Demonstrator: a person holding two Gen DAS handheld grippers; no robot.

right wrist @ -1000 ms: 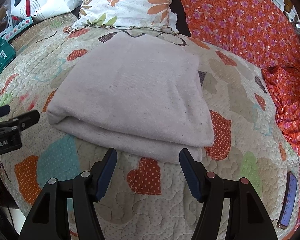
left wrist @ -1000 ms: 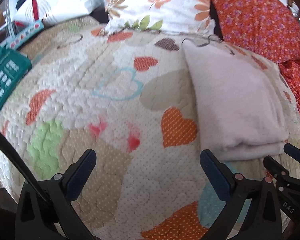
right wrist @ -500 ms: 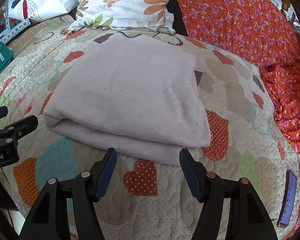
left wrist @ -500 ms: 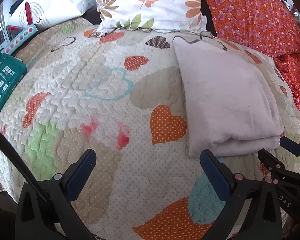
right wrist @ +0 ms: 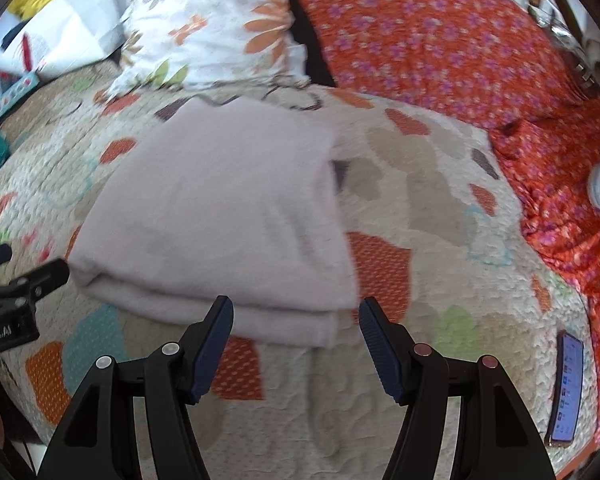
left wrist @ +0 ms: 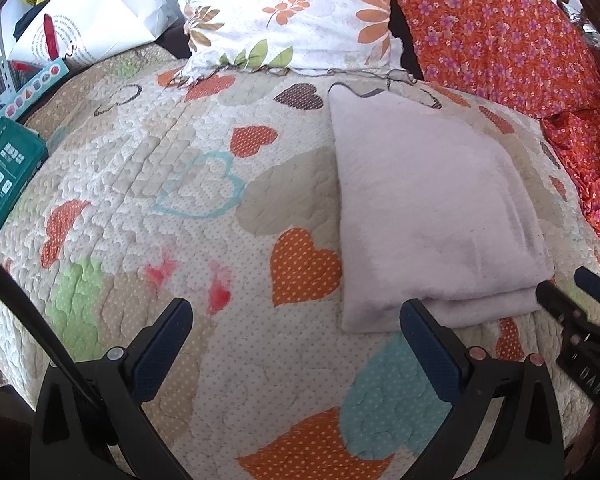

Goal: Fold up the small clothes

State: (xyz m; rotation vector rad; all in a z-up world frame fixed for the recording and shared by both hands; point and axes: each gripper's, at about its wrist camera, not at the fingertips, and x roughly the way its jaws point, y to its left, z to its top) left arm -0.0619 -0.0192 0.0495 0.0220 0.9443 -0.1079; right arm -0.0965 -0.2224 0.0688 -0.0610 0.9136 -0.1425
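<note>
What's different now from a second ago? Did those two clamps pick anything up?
No. The right gripper has swung a little to the right: the folded cloth sits further left in its view, and more orange bedding shows. The left gripper drifted slightly, so the cloth sits closer to the middle of its view. Both stayed open and empty. The cloth lies folded on the quilt as before, untouched.

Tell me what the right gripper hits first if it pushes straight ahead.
Most likely the folded pale garment: its near edge lies just beyond the open right gripper, on the quilt. Depth is uncertain.
</note>
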